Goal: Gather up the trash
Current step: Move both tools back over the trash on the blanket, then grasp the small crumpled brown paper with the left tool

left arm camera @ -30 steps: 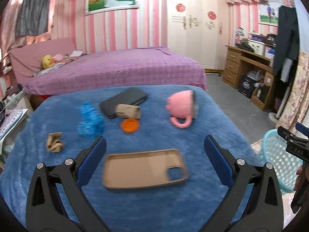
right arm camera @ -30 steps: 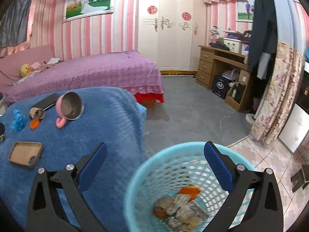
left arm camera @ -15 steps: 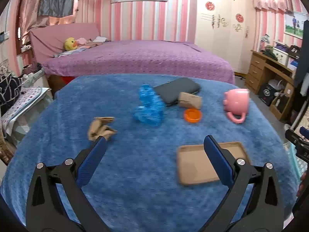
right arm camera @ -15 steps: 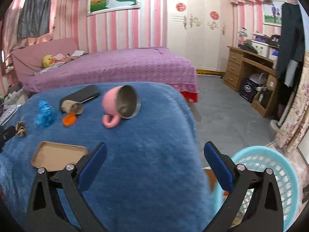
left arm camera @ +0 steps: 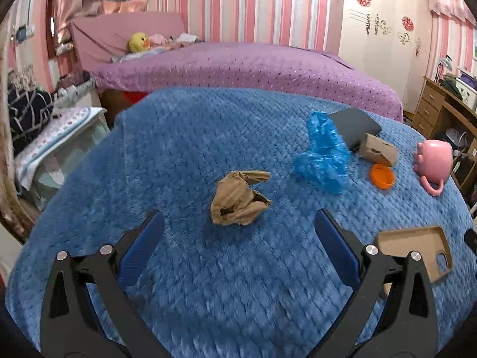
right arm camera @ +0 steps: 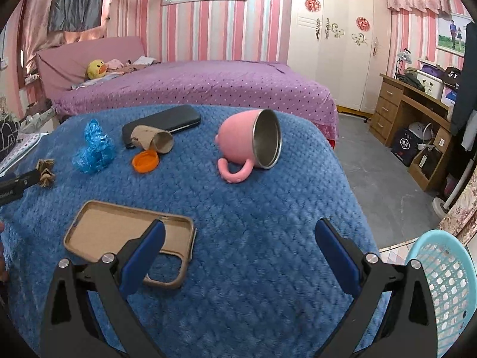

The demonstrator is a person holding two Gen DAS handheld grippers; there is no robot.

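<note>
We're looking at the blue blanket (right arm camera: 268,223): crumpled brown paper (left arm camera: 238,198) is lying mid-surface, blue plastic (left arm camera: 323,156), cardboard tube (right arm camera: 153,139), orange cap (right arm camera: 145,161), black case (right arm camera: 162,123), pink mug (right arm camera: 250,144) toward its far edge, phone case (right arm camera: 128,238) nearer us.

Both the left gripper (left arm camera: 239,229) and the right gripper (right arm camera: 240,235) show black triangular-cutout arms, blue rectangular finger pads (left arm camera: 142,249) and two round silver screw heads (right arm camera: 107,257) atop each arm.
</note>
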